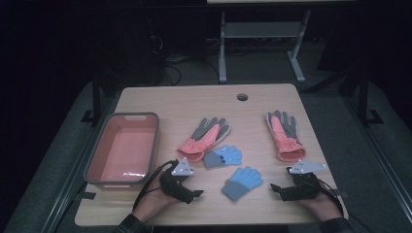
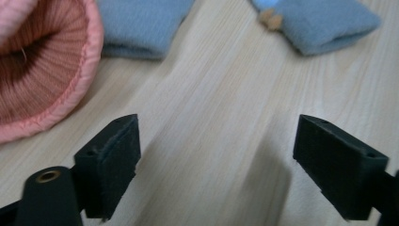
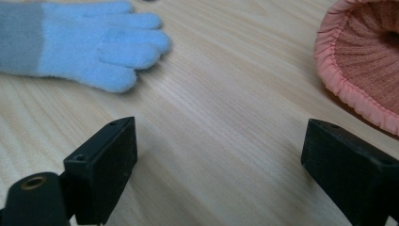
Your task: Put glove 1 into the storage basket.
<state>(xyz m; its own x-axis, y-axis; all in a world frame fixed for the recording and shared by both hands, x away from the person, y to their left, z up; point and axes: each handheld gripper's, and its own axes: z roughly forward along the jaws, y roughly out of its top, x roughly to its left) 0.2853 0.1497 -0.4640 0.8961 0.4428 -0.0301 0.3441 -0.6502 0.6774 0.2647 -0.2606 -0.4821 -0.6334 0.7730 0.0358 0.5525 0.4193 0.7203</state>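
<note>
1. While both tongs rest low near the desk's front edge, nothing is held: the left tongs [image 1: 198,193] and right tongs [image 1: 274,187] are spread wide over bare wood.
2. The nearer blue glove [image 1: 242,182] is seen lying flat between them; a second blue glove [image 1: 223,156] lies just behind, beside a pink glove [image 1: 204,138].
3. A pick-up step is judged pending; the next move calls for closing on the blue glove, perhaps for the tub [image 1: 96,160] at the desk's left edge.

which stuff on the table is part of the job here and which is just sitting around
In play, judging by the layout:
- two blue gloves
- two pink-and-grey gloves
- pink bin, probably where they go
- left gripper and right gripper, both open

Just lying about:
- grommet hole
- metal stand behind the table
</note>
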